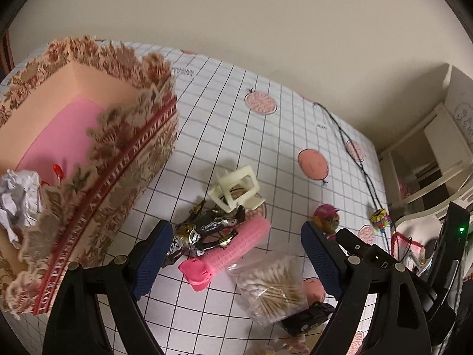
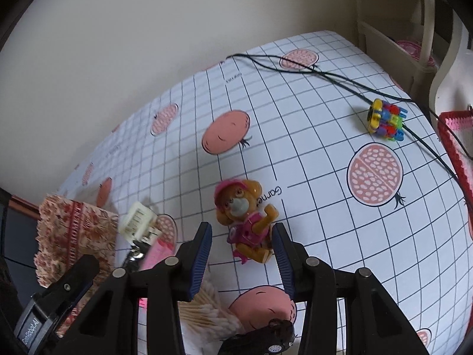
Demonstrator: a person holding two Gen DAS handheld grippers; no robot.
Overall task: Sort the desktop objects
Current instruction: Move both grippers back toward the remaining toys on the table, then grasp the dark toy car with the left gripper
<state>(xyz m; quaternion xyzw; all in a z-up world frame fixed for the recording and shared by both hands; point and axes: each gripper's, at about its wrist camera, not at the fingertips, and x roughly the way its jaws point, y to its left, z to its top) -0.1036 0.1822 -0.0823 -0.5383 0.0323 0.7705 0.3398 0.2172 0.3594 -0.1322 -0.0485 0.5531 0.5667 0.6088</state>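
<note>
The bench [image 1: 266, 136], under a grid-and-pomegranate cloth, carries everything, and its far edge meets a plain wall. The floral box [image 1: 97, 159] stands to the left of the left tongs [image 1: 236, 257], open-topped, with crumpled paper [image 1: 17, 198] inside at its near end. The left tongs are spread wide and hold nothing. Between and just beyond their tips lie a pink hair roller [image 1: 230, 248] and a foil wrapper [image 1: 204, 230], touching; a cream hair claw [image 1: 233, 189] sits just past them. A bag of cotton swabs [image 1: 272, 293] lies near the right tip, with a dark toy car [image 1: 307, 316] beside it. The right tongs [image 2: 242, 254] are also wide and empty, their tips flanking the lower half of the toy dog [image 2: 245, 222] without clearly touching it. Bare cloth extends beyond the dog, crossed by a black cord [image 2: 325, 74] leading toward a small colourful block toy [image 2: 384, 121] far right near the bench edge.
</note>
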